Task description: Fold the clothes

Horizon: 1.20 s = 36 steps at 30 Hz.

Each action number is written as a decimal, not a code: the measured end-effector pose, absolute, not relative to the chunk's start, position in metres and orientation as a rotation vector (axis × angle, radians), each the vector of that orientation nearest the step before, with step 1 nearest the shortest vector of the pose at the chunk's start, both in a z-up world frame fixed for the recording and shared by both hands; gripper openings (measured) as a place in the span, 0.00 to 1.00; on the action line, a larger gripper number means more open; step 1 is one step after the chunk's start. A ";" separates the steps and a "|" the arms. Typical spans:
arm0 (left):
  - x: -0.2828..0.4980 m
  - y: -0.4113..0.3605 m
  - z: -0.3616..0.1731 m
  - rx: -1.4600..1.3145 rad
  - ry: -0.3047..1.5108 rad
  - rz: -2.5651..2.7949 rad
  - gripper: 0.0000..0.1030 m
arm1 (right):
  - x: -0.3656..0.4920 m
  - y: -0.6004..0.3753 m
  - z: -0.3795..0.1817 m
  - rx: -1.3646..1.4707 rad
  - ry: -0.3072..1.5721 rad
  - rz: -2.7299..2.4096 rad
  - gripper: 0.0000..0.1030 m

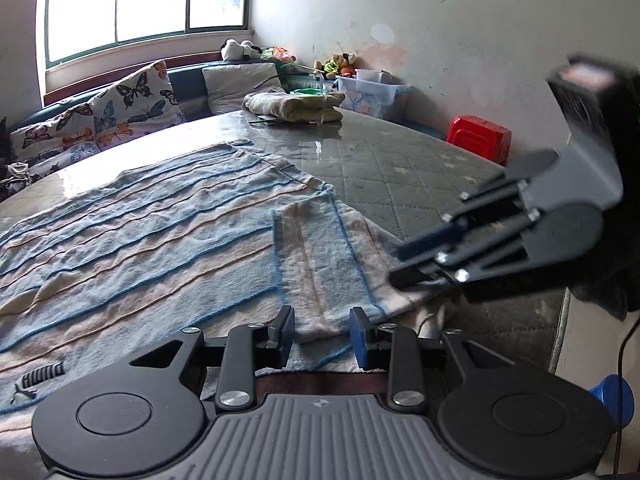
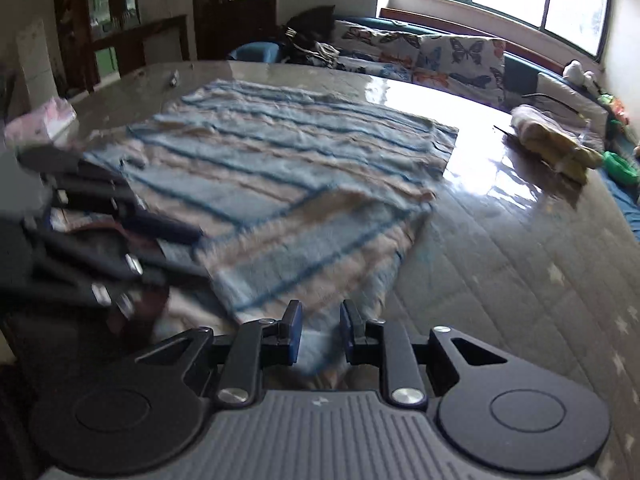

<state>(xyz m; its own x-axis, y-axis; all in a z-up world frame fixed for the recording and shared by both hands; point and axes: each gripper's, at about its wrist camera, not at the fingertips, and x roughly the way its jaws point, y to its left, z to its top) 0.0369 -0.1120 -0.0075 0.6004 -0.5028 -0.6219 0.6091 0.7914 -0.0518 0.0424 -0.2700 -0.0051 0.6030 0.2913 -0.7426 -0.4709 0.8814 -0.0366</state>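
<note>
Striped shirt lies flat on the mattress, one sleeve folded inward; left gripper and right gripper both hover spread near its edge.

Left gripper and right gripper: black linkages, silver screws, blue pads, ribbed grey bodies
</note>
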 end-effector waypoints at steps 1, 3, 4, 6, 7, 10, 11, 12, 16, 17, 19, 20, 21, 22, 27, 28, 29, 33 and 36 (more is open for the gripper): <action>0.036 -0.110 -0.007 0.173 0.664 -0.642 0.32 | 0.039 -0.272 -0.006 -0.248 0.803 0.437 0.19; 0.035 -0.107 -0.008 0.174 0.664 -0.626 0.32 | 0.037 -0.272 -0.008 -0.252 0.792 0.429 0.19; 0.035 -0.104 -0.007 0.172 0.665 -0.617 0.32 | 0.039 -0.271 -0.008 -0.247 0.789 0.431 0.19; 0.034 -0.098 -0.007 0.165 0.666 -0.598 0.32 | 0.043 -0.269 -0.008 -0.236 0.783 0.433 0.19; 0.032 -0.094 -0.007 0.159 0.666 -0.584 0.32 | 0.045 -0.268 -0.008 -0.231 0.780 0.435 0.19; 0.029 -0.080 -0.005 0.135 0.666 -0.533 0.32 | 0.051 -0.264 -0.008 -0.215 0.770 0.439 0.20; 0.028 -0.073 -0.004 0.124 0.667 -0.510 0.34 | 0.053 -0.263 -0.008 -0.209 0.767 0.441 0.22; 0.026 -0.065 -0.003 0.114 0.668 -0.484 0.34 | 0.055 -0.262 -0.008 -0.204 0.764 0.442 0.24; 0.022 -0.031 0.000 0.065 0.674 -0.361 0.35 | 0.060 -0.257 -0.011 -0.196 0.754 0.445 0.28; 0.021 -0.021 0.001 0.051 0.676 -0.323 0.36 | 0.061 -0.255 -0.013 -0.197 0.752 0.445 0.29; 0.019 0.001 0.002 0.015 0.682 -0.234 0.36 | 0.062 -0.255 -0.012 -0.187 0.754 0.446 0.30; 0.019 0.012 0.003 -0.005 0.685 -0.187 0.36 | 0.062 -0.254 -0.013 -0.183 0.756 0.446 0.31; 0.018 0.023 0.004 -0.025 0.686 -0.139 0.36 | 0.062 -0.254 -0.013 -0.186 0.755 0.446 0.31; 0.016 0.033 0.005 -0.044 0.685 -0.088 0.36 | 0.062 -0.253 -0.014 -0.190 0.754 0.447 0.31; 0.007 0.081 0.008 -0.143 0.694 0.150 0.36 | 0.063 -0.253 -0.014 -0.181 0.754 0.448 0.33; 0.006 0.088 0.008 -0.163 0.697 0.190 0.36 | 0.063 -0.253 -0.014 -0.182 0.753 0.450 0.35; 0.004 0.095 0.008 -0.183 0.699 0.229 0.36 | 0.063 -0.253 -0.014 -0.183 0.752 0.452 0.36; -0.002 0.130 0.005 -0.280 0.722 0.329 0.36 | 0.062 -0.251 -0.014 -0.192 0.748 0.459 0.37; -0.002 0.141 0.003 -0.317 0.743 0.359 0.36 | 0.061 -0.248 -0.012 -0.207 0.743 0.469 0.38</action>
<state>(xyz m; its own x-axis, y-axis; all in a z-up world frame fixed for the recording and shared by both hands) -0.0019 0.1410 0.0030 0.6814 0.2036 -0.7031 -0.4243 0.8926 -0.1526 0.0612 -0.2479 -0.0121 0.6398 0.3358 -0.6913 -0.4792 0.8775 -0.0173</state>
